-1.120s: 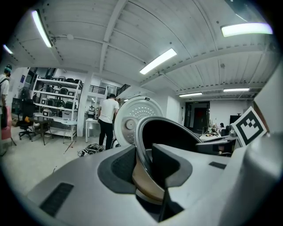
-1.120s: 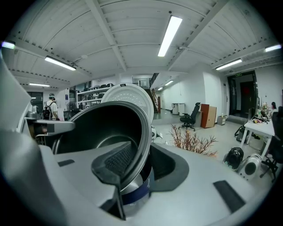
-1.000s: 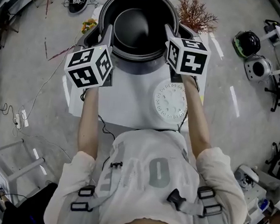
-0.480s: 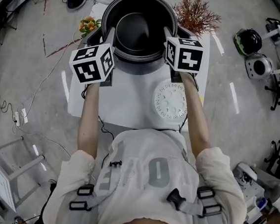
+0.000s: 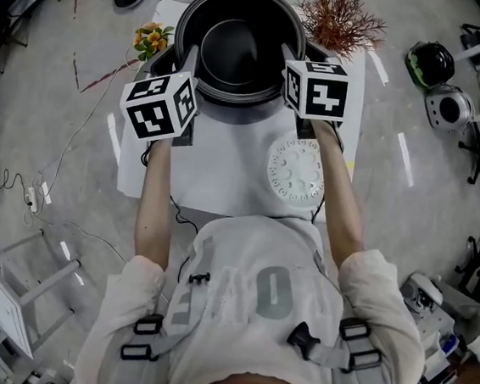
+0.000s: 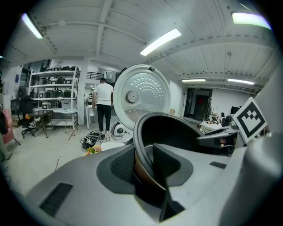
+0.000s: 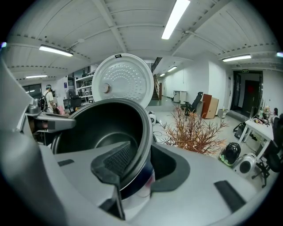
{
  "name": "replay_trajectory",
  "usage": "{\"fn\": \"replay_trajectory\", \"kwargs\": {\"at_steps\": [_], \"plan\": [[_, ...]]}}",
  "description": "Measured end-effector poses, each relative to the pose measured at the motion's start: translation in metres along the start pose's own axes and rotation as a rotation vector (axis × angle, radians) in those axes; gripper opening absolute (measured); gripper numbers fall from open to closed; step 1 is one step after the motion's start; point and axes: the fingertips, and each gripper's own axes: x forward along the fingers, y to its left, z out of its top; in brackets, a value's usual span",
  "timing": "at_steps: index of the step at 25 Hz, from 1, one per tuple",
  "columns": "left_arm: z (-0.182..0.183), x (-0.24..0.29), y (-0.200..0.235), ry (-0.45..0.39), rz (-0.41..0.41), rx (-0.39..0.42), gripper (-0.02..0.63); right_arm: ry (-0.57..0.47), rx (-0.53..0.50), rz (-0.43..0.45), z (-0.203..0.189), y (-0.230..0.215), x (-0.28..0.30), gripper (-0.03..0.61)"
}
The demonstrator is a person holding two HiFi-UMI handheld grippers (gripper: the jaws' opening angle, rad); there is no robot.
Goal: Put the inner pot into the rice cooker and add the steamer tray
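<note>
Nearby, the tray (image 5: 294,169) lies on the tabletop (image 5: 216,176), untouched. Past it, the left gripper (image 6: 148,170) and right gripper (image 7: 135,170) each pinch the pot (image 5: 237,54) by its rim, fingers (image 6: 121,165) closed on it. The pot is in the mouth of the cooker (image 5: 231,113), with the lid (image 7: 120,79) up behind. I think the next move is to set it down, let go, then fetch the tray. I see no words to read.
</note>
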Motion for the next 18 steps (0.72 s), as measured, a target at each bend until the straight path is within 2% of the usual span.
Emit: {"fn": "replay_trajectory", "kwargs": {"at_steps": [9, 15, 18], "plan": [[-0.020, 0.016, 0.007, 0.088, 0.017, -0.013, 0.130, 0.075, 0.008, 0.000, -0.015, -0.001, 0.017, 0.156], [-0.028, 0.023, 0.011, 0.116, 0.035, 0.014, 0.137, 0.062, 0.041, 0.018, -0.013, 0.000, 0.020, 0.156], [-0.032, 0.026, 0.014, 0.123, 0.028, -0.011, 0.137, 0.059, 0.038, 0.017, -0.013, 0.001, 0.022, 0.158]]}}
